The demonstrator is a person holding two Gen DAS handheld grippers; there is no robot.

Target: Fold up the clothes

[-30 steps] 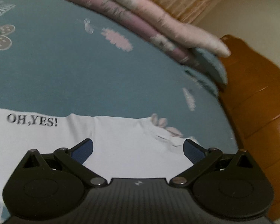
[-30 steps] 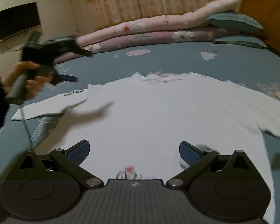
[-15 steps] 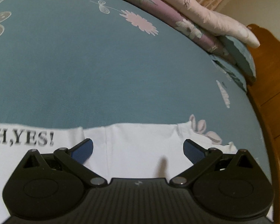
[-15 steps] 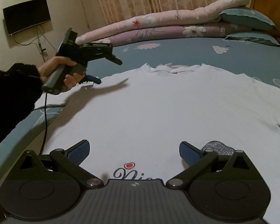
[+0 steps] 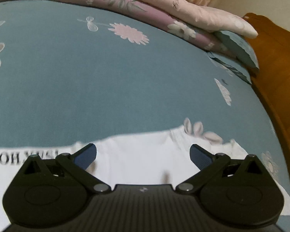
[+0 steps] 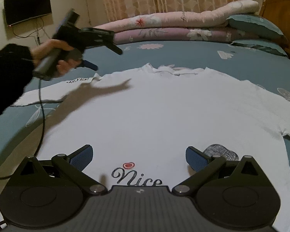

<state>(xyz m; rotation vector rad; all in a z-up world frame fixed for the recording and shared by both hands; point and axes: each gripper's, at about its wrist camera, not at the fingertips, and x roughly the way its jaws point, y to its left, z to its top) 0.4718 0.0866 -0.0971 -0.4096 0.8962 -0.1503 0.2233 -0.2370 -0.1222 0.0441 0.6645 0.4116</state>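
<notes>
A white T-shirt lies spread flat on a blue floral bedsheet, its "Nice" print between the wide-apart, empty jaws of the right gripper. The left gripper, jaws also wide and holding nothing, hovers above the shirt's shoulder, gripped by a dark-sleeved hand.
</notes>
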